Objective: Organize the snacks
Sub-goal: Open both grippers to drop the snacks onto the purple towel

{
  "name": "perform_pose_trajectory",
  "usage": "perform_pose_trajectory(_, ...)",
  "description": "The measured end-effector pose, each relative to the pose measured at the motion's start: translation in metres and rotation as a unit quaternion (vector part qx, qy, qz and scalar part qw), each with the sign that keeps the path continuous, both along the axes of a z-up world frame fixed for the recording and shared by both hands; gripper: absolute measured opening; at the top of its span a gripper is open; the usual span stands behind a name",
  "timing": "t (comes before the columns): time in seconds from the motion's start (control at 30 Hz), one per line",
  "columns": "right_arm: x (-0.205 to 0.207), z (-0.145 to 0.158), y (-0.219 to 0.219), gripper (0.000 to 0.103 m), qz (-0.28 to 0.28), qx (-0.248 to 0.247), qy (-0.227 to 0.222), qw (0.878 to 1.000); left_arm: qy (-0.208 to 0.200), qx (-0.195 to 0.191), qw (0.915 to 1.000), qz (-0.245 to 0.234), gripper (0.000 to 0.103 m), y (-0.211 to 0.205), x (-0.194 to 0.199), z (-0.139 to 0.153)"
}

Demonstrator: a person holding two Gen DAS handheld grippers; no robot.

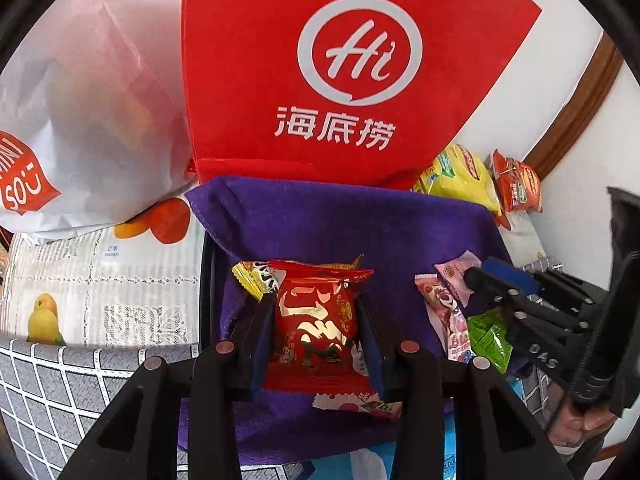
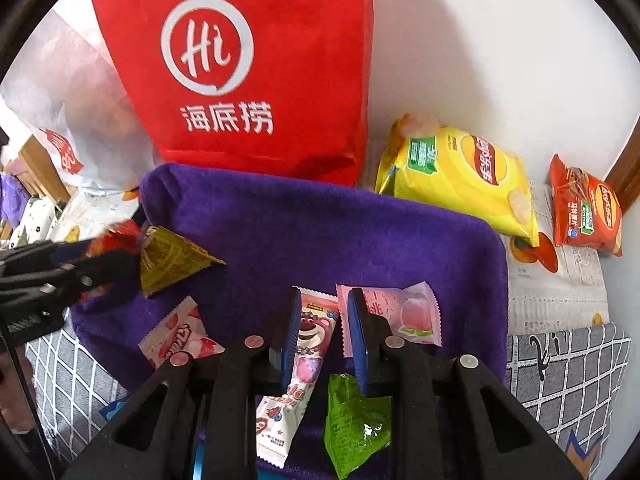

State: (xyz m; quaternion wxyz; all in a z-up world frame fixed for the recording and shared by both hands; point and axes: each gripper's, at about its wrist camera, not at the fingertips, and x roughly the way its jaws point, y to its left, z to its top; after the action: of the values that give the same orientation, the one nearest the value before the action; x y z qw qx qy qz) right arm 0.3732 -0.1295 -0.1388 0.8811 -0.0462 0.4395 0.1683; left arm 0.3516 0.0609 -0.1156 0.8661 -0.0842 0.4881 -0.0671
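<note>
Purple towel (image 2: pixel 320 232) before a red bag (image 2: pixel 256 64), snacks scattered on it; left gripper (image 1: pixel 316 312) clamps a red packet (image 1: pixel 316 320) between narrowly parted jaws. Right gripper (image 2: pixel 324 340), slightly open, straddles a bear-print packet (image 2: pixel 302 344); whether its pads press it cannot be told.

Ahead of me a plain white wall (image 2: pixel 500 40) stands in soft, even light. At its right side I see a curved brown wooden trim (image 1: pixel 576 108). The table (image 1: pixel 120 276) I work over wears a printed covering with text and fruit pictures. Nearer me lies a grey fabric with a white grid pattern (image 2: pixel 560 368), which shows at both lower sides of my view.
</note>
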Motion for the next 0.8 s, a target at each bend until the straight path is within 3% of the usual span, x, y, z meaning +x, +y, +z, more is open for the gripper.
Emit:
perform_pose_trajectory(0.37, -0.007, 0.023, -0.010, 0.047, -0.014, 0.036, -0.032, 0.999, 0.008, 0.007, 0.9999, -0.005, 0.038, -0.006, 0.001, -0.005)
perform_pose_trajectory(0.57, -0.008, 0.028, -0.014, 0.050, -0.025, 0.048, -0.040, 0.998, 0.016, 0.001, 0.9998, -0.011, 0.039, -0.010, 0.003, -0.007)
perform_pose_trajectory(0.67, -0.009, 0.028, -0.015, 0.052, -0.030, 0.050, -0.047, 0.997, 0.019, 0.000, 0.9997, -0.011, 0.043, -0.011, 0.003, -0.007)
perform_pose_trajectory(0.73, -0.008, 0.028, -0.014, 0.052, -0.034, 0.046, -0.049, 0.997, 0.016, 0.001, 0.9998, -0.011, 0.054, -0.011, 0.002, -0.004)
perform_pose_trajectory(0.8, -0.009, 0.028, -0.014, 0.052, -0.034, 0.046, -0.049, 0.997, 0.009, 0.002, 0.9999, -0.008, 0.059, -0.010, -0.001, 0.000)
